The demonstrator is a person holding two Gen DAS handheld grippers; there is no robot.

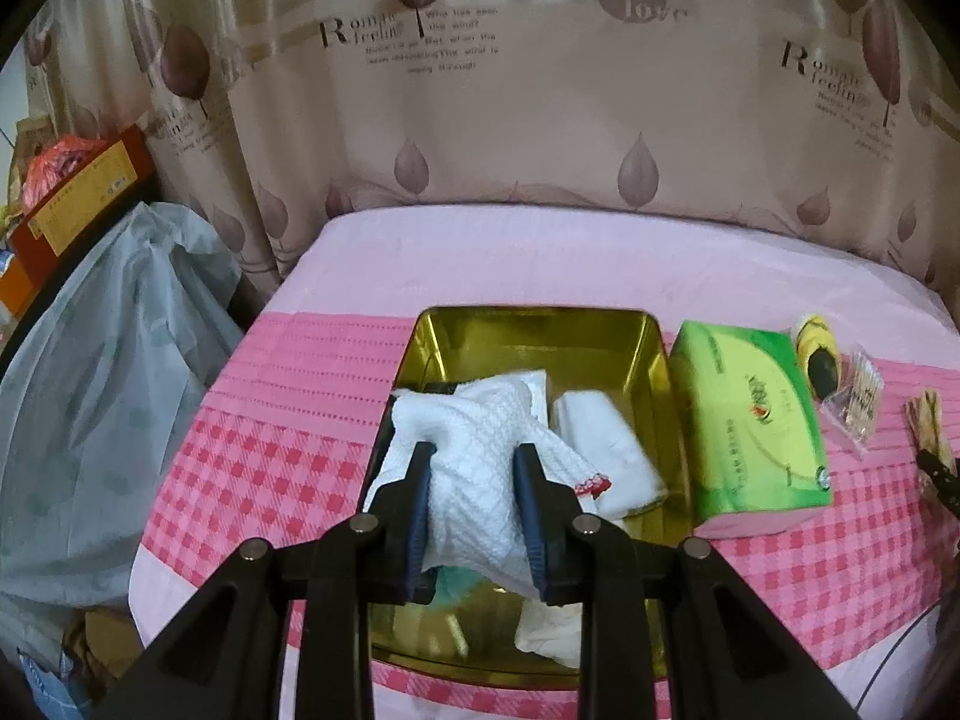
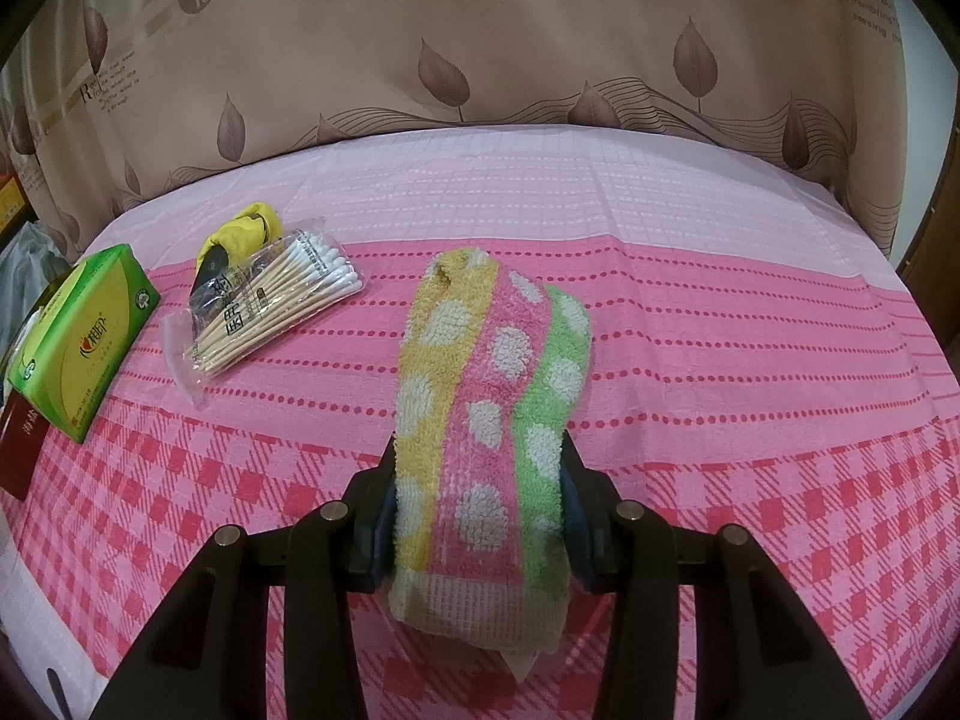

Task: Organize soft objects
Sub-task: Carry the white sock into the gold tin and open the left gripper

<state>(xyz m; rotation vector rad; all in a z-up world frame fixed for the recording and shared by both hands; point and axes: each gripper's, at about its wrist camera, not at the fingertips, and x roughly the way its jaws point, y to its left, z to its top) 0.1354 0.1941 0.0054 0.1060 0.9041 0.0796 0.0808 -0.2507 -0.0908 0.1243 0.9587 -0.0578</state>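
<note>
Printed on the beige leaf-pattern curtain [image 1: 540, 120]: "Romantic feeling", "love", and in the right wrist view "passing through". Smaller lines too blurred to read.

Left gripper [image 1: 474, 462], blue-padded jaws partly closed, pressed on a white waffle-textured cloth [image 1: 480, 450] with a scrap of red stitching at one corner. Held above a rectangular gold metal tin [image 1: 600, 348], shiny inside, with rounded corners. In the tin already: a folded white cloth [image 1: 606, 444] of smoother weave, and more white fabric at the near end.

Just right of the tin, a green soft-pack of tissues [image 1: 750, 420] in glossy plastic wrap, red logo on top, characters not legible.

Right gripper [image 2: 477, 462], jaws partly closed, clamped on a fluffy terry towel [image 2: 492, 384] in yellow, pink and green stripes with white dots, flat woven border at its near end. Far end draped onto the pink checked and dotted cloth covering the desk [image 2: 720, 360].

Near the tissues, a clear plastic bag of wooden-stemmed cotton swabs [image 2: 270, 306] with dark printed characters; behind it, touching, a yellow and black soft object [image 2: 240, 240]. Dark red booklet [image 2: 21, 450] with white characters at the left edge.
</note>
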